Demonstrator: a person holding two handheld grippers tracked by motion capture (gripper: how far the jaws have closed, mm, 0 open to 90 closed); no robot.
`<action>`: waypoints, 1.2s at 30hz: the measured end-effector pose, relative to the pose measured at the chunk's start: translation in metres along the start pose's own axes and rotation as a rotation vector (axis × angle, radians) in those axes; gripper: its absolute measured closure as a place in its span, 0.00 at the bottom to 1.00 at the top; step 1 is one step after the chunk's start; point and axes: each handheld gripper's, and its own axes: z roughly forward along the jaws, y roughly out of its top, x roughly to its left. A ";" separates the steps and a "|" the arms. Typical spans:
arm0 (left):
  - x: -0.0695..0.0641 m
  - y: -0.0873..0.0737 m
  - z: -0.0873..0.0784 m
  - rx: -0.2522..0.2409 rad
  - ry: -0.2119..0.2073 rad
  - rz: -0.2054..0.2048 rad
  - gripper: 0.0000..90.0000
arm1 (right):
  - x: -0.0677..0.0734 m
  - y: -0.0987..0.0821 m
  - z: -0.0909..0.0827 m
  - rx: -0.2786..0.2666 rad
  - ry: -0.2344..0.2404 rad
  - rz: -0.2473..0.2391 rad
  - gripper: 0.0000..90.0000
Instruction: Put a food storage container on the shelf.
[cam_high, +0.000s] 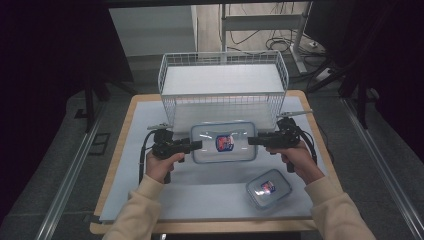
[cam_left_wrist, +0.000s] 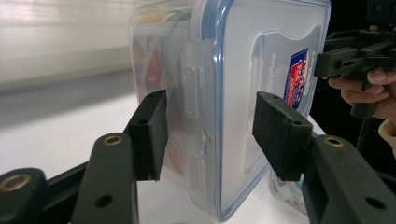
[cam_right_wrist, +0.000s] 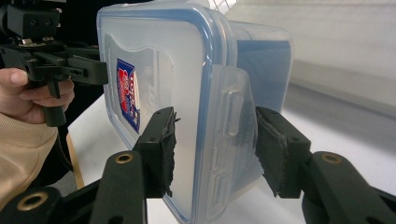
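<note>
Clear plastic container clamped between left hand-held gripper, right hand-held gripper.

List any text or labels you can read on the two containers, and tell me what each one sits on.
Large container lid: red-and-blue sticker, with print along its edge in the left gripper view; all too blurred to read.
Small container lid: similar sticker, too small to read.
Nothing legible anywhere else.

Fingers straddling clear container edge
</note>
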 end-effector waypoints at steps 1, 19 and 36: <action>-0.002 0.004 -0.003 -0.006 -0.001 0.009 0.52 | 0.002 0.003 -0.002 -0.009 0.001 -0.007 0.55; -0.030 0.064 -0.025 -0.053 0.013 0.101 0.52 | 0.023 0.053 -0.032 -0.108 -0.005 -0.071 0.55; -0.040 0.114 -0.038 -0.094 0.014 0.144 0.52 | 0.033 0.102 -0.047 -0.151 -0.022 -0.103 0.55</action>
